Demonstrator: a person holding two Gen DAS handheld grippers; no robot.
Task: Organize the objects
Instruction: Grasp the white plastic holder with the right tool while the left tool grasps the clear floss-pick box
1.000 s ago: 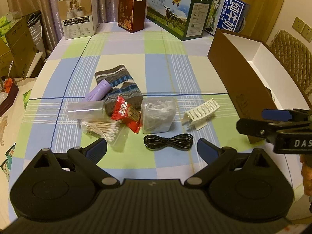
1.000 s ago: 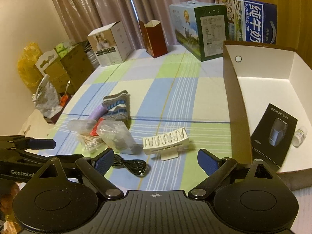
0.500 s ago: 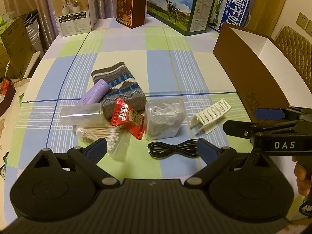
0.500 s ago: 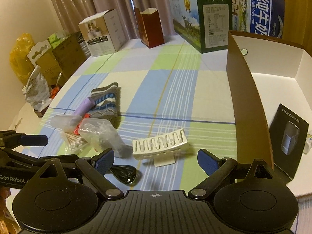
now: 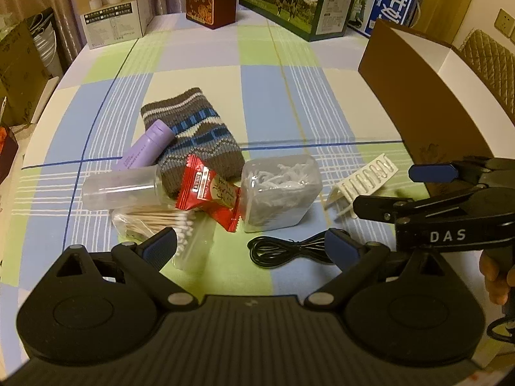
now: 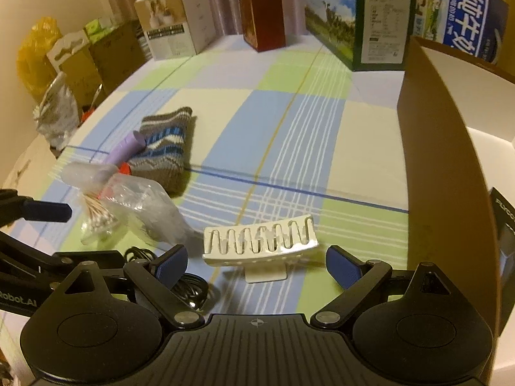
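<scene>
**Both grippers wide over the clutter**

The left gripper [image 5: 251, 244] hangs jaws wide, empty, above a black cable [image 5: 289, 251] on the checked worktop [image 5: 264, 96]. The right gripper [image 6: 257, 263] — also wide, empty — hovers near a white comb clip [image 6: 260, 238]; its side reads "DAS", the left's "Robot.AI". Left of the clip lie swabs [image 5: 161, 218], a red sachet [image 5: 206, 189], a sock [image 5: 193, 138]. The brown box [image 6: 444, 167] stands right — inside, a black pack marked "FLYCO".
</scene>
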